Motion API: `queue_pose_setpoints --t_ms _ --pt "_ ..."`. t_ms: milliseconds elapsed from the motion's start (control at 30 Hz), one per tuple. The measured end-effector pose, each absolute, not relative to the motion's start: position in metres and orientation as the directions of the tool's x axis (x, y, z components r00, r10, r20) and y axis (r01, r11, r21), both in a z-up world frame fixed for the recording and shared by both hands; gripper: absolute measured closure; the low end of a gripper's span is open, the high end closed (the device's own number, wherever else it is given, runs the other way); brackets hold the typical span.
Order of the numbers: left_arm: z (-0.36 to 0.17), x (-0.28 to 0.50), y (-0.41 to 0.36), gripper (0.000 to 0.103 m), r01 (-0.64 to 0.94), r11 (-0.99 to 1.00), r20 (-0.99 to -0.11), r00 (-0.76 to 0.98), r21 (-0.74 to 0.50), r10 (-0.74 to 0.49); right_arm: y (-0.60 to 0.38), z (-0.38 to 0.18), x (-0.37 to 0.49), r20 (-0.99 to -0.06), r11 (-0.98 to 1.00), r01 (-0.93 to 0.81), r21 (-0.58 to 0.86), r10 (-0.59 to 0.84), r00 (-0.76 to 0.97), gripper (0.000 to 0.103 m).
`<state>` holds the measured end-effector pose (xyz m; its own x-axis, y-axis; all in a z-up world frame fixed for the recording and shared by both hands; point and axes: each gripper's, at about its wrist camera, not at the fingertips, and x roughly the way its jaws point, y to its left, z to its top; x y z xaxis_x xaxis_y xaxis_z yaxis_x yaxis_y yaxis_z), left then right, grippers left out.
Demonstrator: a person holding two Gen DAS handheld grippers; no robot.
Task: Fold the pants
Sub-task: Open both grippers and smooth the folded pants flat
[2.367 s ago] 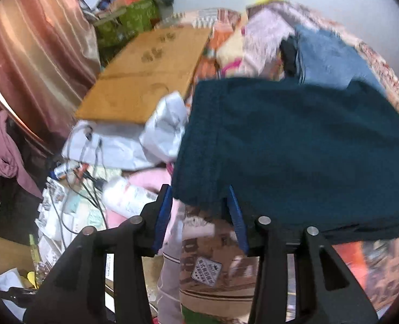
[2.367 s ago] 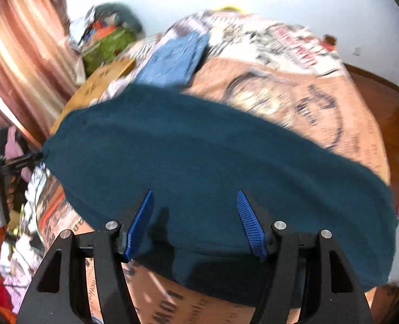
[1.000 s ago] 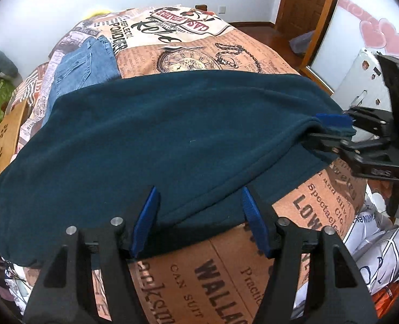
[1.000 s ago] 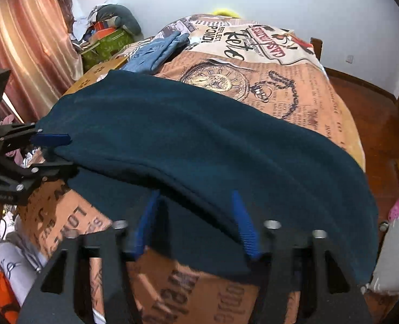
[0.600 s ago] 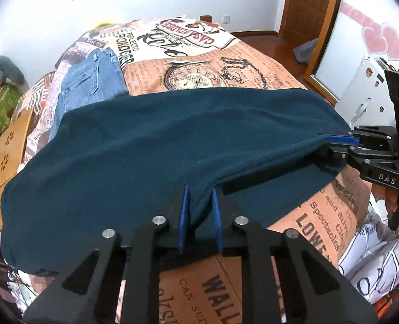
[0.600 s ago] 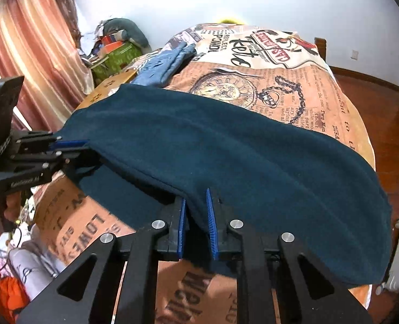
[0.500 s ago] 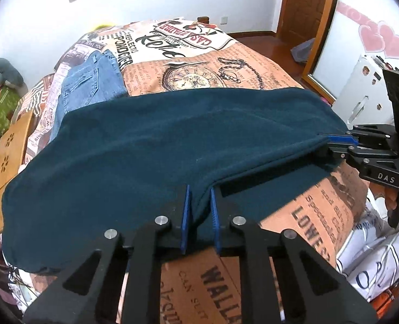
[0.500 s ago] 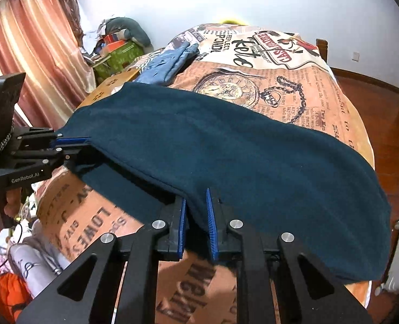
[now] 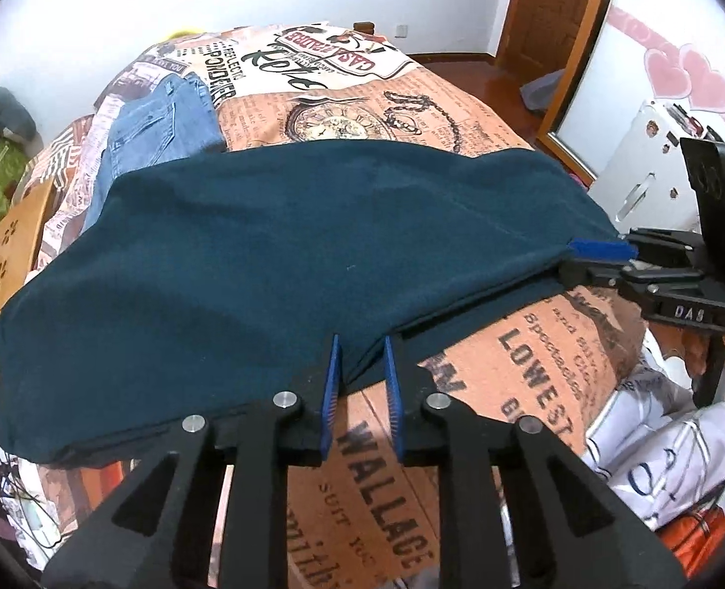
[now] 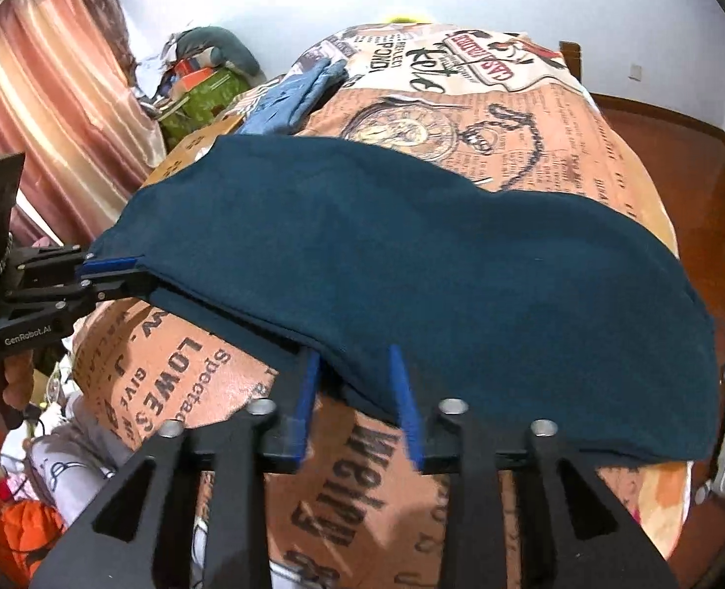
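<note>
Dark teal pants (image 9: 288, 255) lie folded lengthwise across the printed bed cover (image 9: 342, 73). My left gripper (image 9: 360, 343) is at their near edge. Its jaws are opening, but a fold of the cloth still sits pinched between the blue pads. From the right wrist the left gripper (image 10: 117, 275) shows at the pants' left end. My right gripper (image 10: 352, 353) is opening too, and the pants (image 10: 436, 255) edge lies loose between its parted fingers. In the left wrist view the right gripper (image 9: 593, 260) sits at the pants' right end.
Blue jeans (image 9: 161, 122) lie on the bed beyond the pants. A wooden board (image 9: 9, 245) leans at the bed's left side by the striped curtain (image 10: 43, 113). A door (image 9: 549, 10) and white furniture (image 9: 657, 157) stand to the right. Bags and clutter lie below the near edge.
A second ago both grippers stood open, then both closed on the pants' near edge. Now the right jaws have parted widely and the left ones only slightly.
</note>
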<state>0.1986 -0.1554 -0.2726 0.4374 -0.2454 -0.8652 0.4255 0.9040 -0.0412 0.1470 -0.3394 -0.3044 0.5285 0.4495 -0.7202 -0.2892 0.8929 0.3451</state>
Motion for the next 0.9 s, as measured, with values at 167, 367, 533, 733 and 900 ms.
queue_pose_setpoints --t_ms 167,367,533,733,900 --pt "-0.248 0.196 -0.142 0.074 0.393 0.919 -0.838 0.490 -0.035 -0.241 -0.379 -0.293 0.134 -0.696 0.915 -0.207 0.347 0.399 0.597 0.059" --pt "-0.236 0.228 -0.115 0.057 0.262 0.965 -0.820 0.552 -0.004 -0.153 -0.451 -0.296 0.134 -0.689 0.942 -0.003 0.337 0.249 0.680 0.059" --pt "-0.251 0.272 -0.093 0.050 0.144 0.989 -0.844 0.526 -0.034 -0.106 -0.505 -0.301 0.140 -0.700 0.944 0.121 0.306 0.137 0.701 0.058" --pt "-0.290 0.304 -0.088 0.048 0.076 0.997 -0.893 0.447 -0.010 -0.043 -0.543 -0.332 0.161 -0.755 0.937 0.228 0.266 0.055 0.653 0.052" --pt "-0.314 0.315 -0.092 0.035 0.055 0.998 -0.899 0.438 0.027 0.000 -0.567 -0.365 0.189 -0.788 0.906 0.297 0.302 0.063 0.612 0.052"
